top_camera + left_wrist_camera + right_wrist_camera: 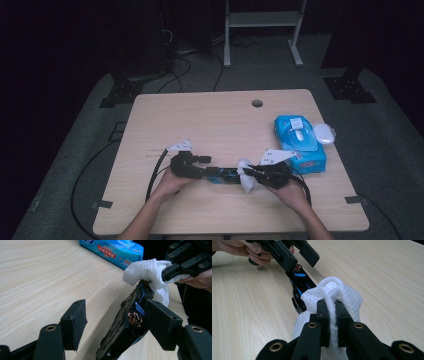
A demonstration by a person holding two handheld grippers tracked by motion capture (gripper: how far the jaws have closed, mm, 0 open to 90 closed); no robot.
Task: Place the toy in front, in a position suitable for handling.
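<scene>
A glossy black toy car [127, 325] with blue stripes and a copper wheel lies near the table's front edge, tilted on its side. My left gripper [116, 312] is open around its near end; only the right pad [160, 322] touches the car. My right gripper [331, 307] is shut on a bunched white wipe [342, 293], which presses against the car's [299, 282] far end. In the high view the left gripper [207, 167], car [225, 176], wipe [246, 176] and right gripper [255, 172] form one line.
A blue pack of wet wipes [299, 142] lies at the right side of the wooden table [200, 115], with a small white object [324, 133] beside it. A cable hole [257, 103] sits near the far edge. Gripper cables trail off the front.
</scene>
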